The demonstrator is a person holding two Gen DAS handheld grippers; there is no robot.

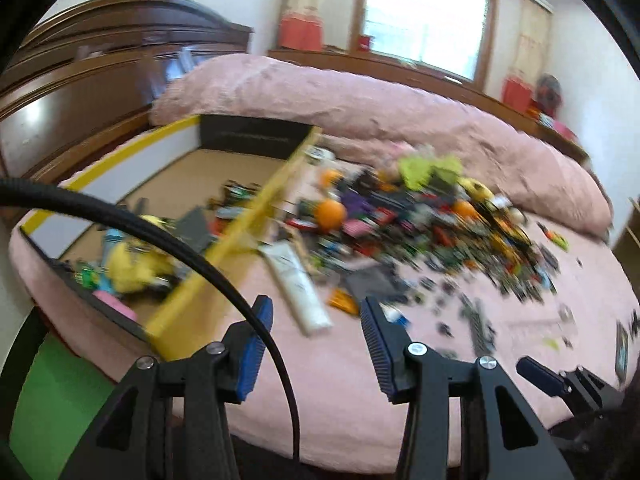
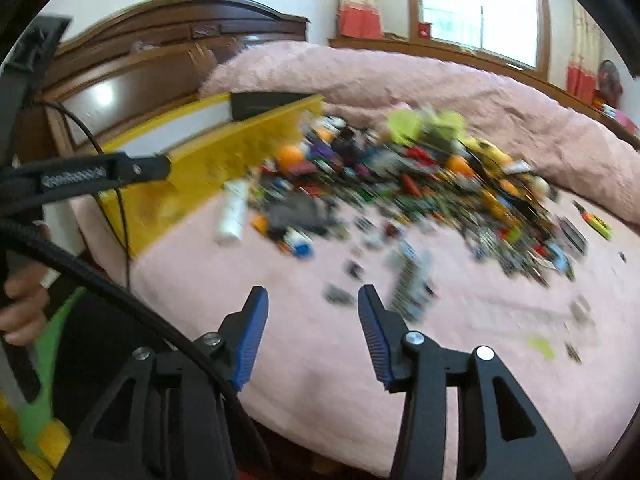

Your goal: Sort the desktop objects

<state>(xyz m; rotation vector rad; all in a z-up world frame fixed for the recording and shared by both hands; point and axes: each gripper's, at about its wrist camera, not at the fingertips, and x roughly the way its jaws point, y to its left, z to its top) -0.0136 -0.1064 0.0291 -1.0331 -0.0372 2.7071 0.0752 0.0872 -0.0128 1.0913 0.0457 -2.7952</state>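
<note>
A blurred pile of small mixed objects (image 1: 420, 216) lies on a pink blanket (image 1: 328, 380), with orange balls (image 1: 330, 214), a white tube (image 1: 298, 284) and lime-green pieces. The pile also shows in the right wrist view (image 2: 420, 184), with the white tube (image 2: 232, 212) at its left. A yellow-rimmed box (image 1: 236, 236) at the left holds a yellow toy (image 1: 132, 264) and other items. My left gripper (image 1: 316, 316) is open and empty above the blanket, short of the tube. My right gripper (image 2: 312, 300) is open and empty above bare blanket near scattered small parts.
The yellow box wall (image 2: 200, 168) stands left of the pile. A rolled pink quilt (image 1: 360, 96) lies behind. A dark wooden headboard (image 2: 160, 40) is at the back left, a window (image 2: 476, 4) behind. A black cable (image 1: 200, 264) crosses the left view. The left gripper (image 2: 100, 172) shows in the right view.
</note>
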